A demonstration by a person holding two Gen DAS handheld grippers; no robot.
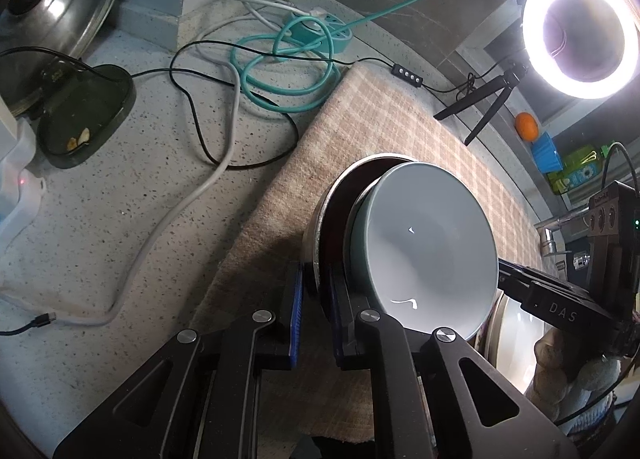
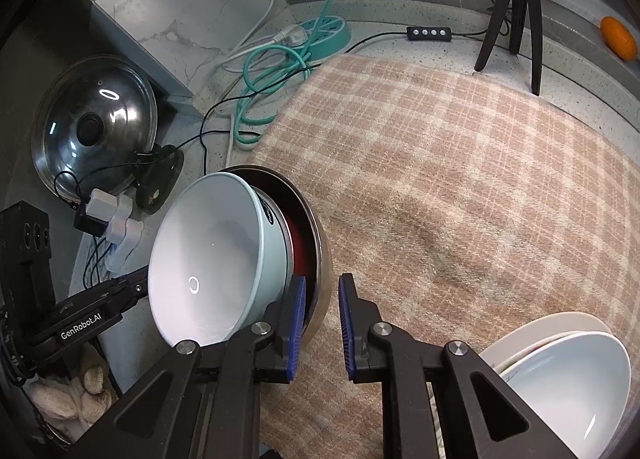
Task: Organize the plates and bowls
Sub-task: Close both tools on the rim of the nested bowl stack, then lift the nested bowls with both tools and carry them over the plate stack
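A pale blue bowl [image 1: 428, 243] sits tilted inside a steel bowl with a dark red inside [image 1: 320, 235], both held above the checked cloth [image 1: 380, 119]. My left gripper [image 1: 316, 315] is shut on the steel bowl's rim. In the right wrist view the same blue bowl [image 2: 204, 259] and steel bowl [image 2: 316, 243] show at the left. My right gripper [image 2: 322, 327] has its jaws either side of the steel bowl's rim, with a gap showing on the right. A stack of white plates and a bowl [image 2: 560, 375] lies at the lower right.
A steel pot lid [image 2: 92, 127] leans at the back left. Tangled cables and a teal power strip [image 2: 324, 33] lie behind the cloth. A ring light [image 1: 580, 31] on a tripod [image 2: 516, 11] and an orange [image 2: 618, 37] stand at the back right.
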